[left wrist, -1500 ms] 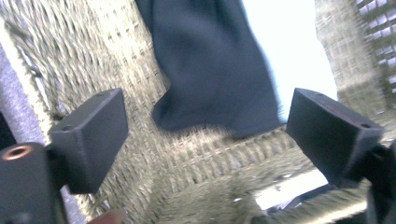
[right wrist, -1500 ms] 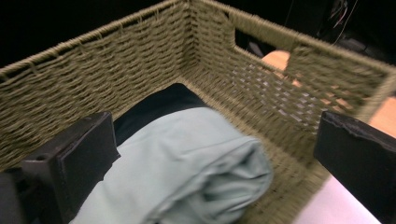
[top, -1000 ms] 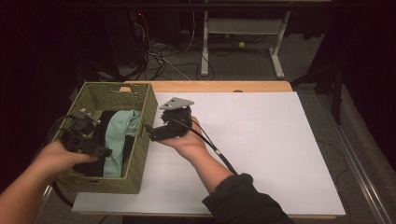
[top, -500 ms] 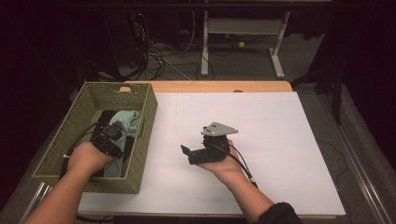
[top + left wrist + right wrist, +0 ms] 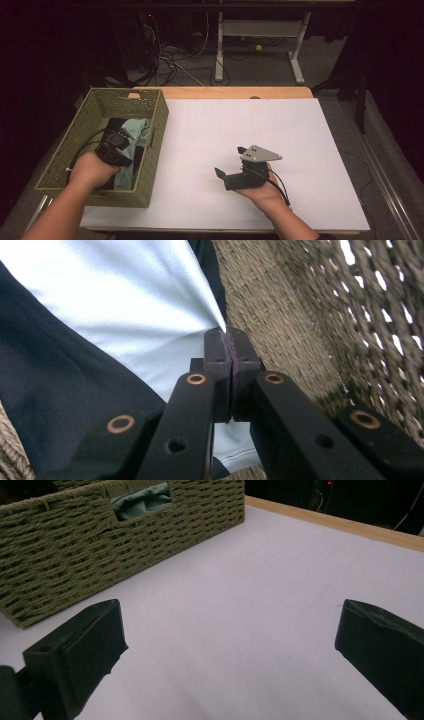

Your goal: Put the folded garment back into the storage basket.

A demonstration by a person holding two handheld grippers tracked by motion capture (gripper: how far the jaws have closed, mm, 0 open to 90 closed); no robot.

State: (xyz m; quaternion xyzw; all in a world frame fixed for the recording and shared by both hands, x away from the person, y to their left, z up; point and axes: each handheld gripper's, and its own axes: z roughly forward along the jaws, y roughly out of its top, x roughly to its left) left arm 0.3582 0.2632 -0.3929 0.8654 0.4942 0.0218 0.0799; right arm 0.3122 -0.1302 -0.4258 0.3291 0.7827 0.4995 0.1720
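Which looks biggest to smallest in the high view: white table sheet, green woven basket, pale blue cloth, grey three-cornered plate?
1. White table sheet
2. Green woven basket
3. Pale blue cloth, though partly hidden by the left gripper
4. Grey three-cornered plate, which sits higher, nearer the camera, so slightly flattered.

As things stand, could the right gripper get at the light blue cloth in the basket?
Probably not directly. The right gripper, jaws open, sits low over the white table, with the woven basket wall between it and the light blue cloth. It would have to go over the rim, where the left gripper already pinches the cloth.
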